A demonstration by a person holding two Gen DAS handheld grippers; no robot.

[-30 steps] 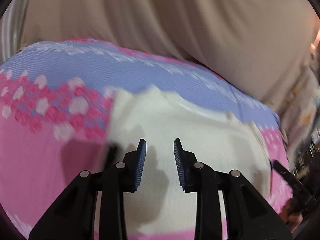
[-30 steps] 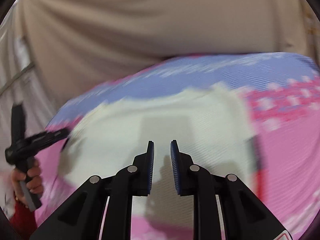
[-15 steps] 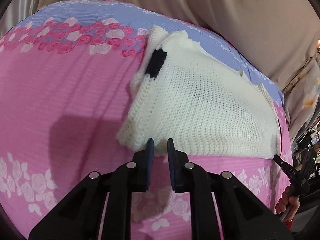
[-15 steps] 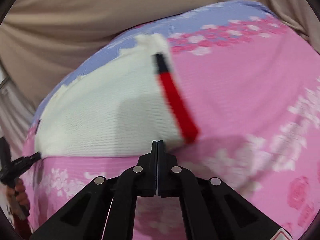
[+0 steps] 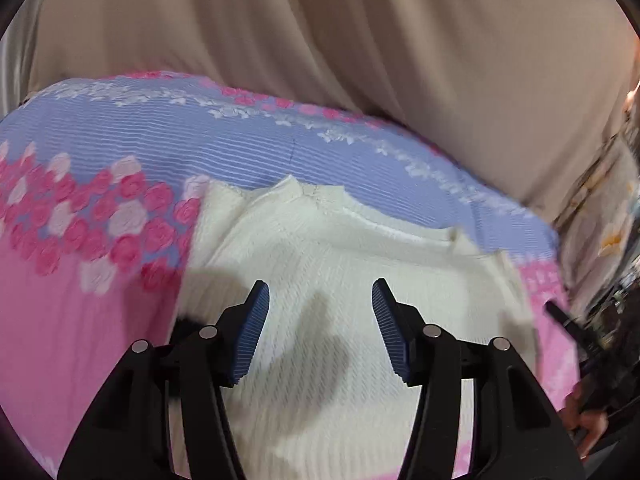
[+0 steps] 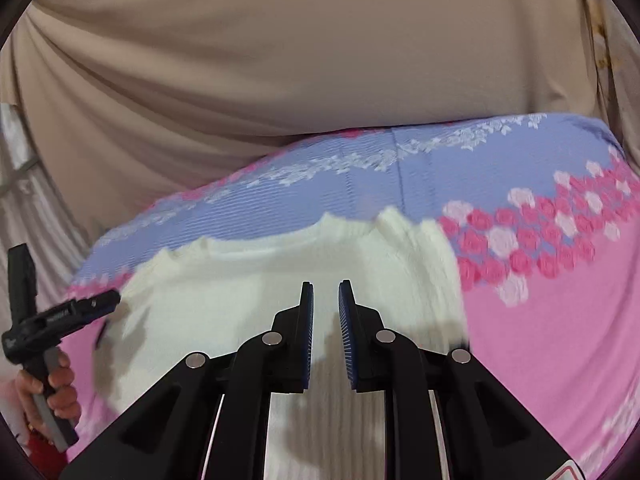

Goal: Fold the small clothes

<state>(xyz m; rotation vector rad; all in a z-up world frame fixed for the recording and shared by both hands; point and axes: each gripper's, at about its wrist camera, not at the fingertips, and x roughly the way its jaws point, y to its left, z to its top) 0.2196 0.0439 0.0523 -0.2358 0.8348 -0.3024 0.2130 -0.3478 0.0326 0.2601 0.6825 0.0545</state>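
Both grippers are over the knit now. The left gripper (image 5: 320, 320) has its blue pads spread wide, nothing between them, hovering above the middle of the white knit (image 5: 360, 280). The right gripper (image 6: 325, 320) shows a narrow gap between its pads, not quite together, and it grips nothing either; the cloth seen through the gap lies below it, as far as I can tell.

And where's the garment? Flat on the bedspread (image 5: 80, 340), on the pink ground with its far edge reaching into the lilac band, rose border just beside it. Beige curtain (image 6: 280, 80) hangs behind the bed.

From the right wrist you catch the left tool off to the side with the hand (image 6: 56, 396) wrapped round its handle, its tip close to the knit's left edge. A dark patch peeks out by the left gripper's near finger; too blurred to name.

How far along? I'd say partway: the knit reads as a compact block with a bumpy far edge, so some folding looks done, though blur hides the layers. What's left, by my reckoning, is another fold or a smoothing pass, and neither claw has a hold yet, so a fresh pinch on an edge comes first
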